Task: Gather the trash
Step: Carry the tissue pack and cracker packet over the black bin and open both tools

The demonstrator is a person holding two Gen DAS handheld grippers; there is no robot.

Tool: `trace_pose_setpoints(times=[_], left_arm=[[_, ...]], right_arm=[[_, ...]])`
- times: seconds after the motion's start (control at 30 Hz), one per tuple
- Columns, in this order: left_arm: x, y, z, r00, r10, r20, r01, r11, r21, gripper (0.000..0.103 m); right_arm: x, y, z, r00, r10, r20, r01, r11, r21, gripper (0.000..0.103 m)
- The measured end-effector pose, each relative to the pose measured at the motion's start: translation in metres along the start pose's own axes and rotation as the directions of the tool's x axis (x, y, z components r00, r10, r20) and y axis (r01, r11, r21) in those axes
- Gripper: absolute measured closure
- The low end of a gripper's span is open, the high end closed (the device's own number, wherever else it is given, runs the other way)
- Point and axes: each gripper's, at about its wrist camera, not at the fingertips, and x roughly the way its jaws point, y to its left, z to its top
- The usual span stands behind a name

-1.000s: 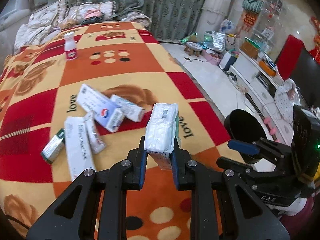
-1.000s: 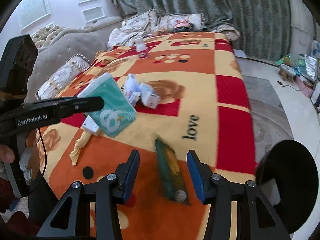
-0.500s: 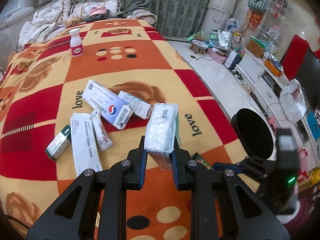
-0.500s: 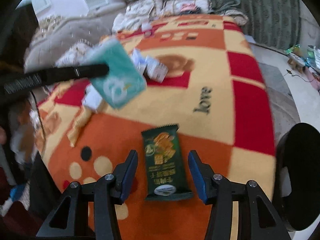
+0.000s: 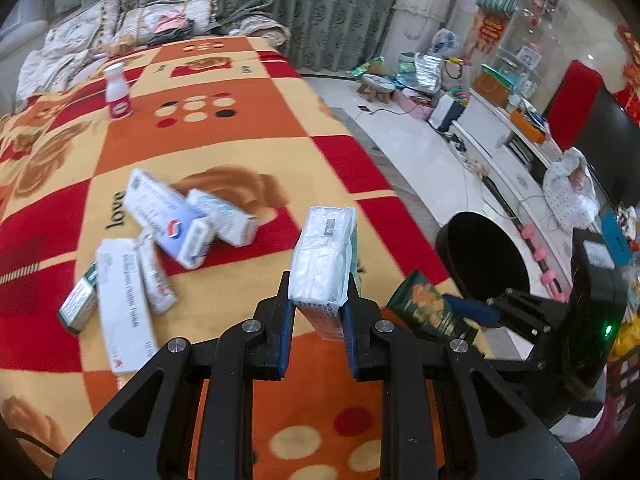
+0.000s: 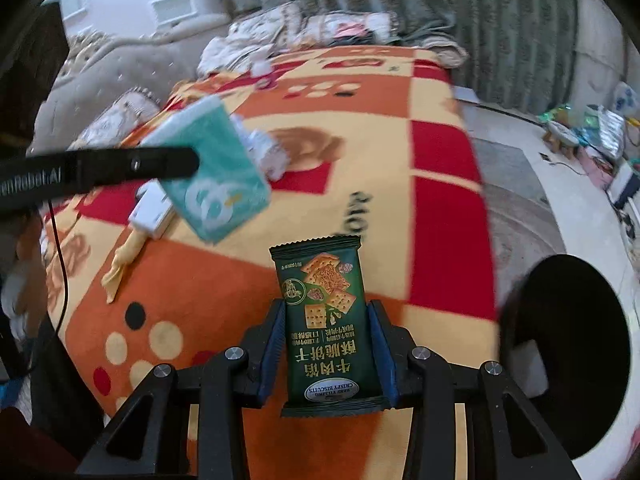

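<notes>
Near the front edge of the blanket, the right gripper (image 6: 326, 344) is closing its fingers on the biscuit packet (image 6: 324, 320). The left gripper (image 5: 318, 320) holds the tissue pack (image 5: 322, 256). Slippery wrapper might slide out before reaching the black bin (image 6: 568, 344).

Green patterned curtains (image 5: 280, 4) hang behind the orange-and-red checked blanket (image 5: 240, 140). Right of the blanket lies pale glossy floor (image 5: 420, 152), with a low white cabinet (image 5: 492, 136) beyond it.
</notes>
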Motion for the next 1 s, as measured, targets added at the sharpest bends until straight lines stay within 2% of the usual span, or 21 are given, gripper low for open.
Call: trace_pose_setpoints(times=[0.27, 0.6, 1.0], left_arm=[[0.015, -0.046, 0.015, 0.998, -0.056, -0.003, 0.056, 0.996, 0.068, 0.084], [0.041, -0.104, 0.031, 0.989, -0.145, -0.033, 0.148, 0.982, 0.12, 0.084], [0.083, -0.163, 0.036, 0.966, -0.239, -0.095, 0.25, 0.961, 0.12, 0.084]], right_arm=[[-0.03, -0.049, 0.001, 0.995, -0.087, 0.043, 0.082, 0.992, 0.098, 0.064], [-0.059, -0.113, -0.016, 0.982, -0.179, 0.058, 0.162, 0.96, 0.23, 0.064], [-0.058, -0.173, -0.044, 0.978, -0.209, 0.004, 0.192, 0.909, 0.37, 0.064]])
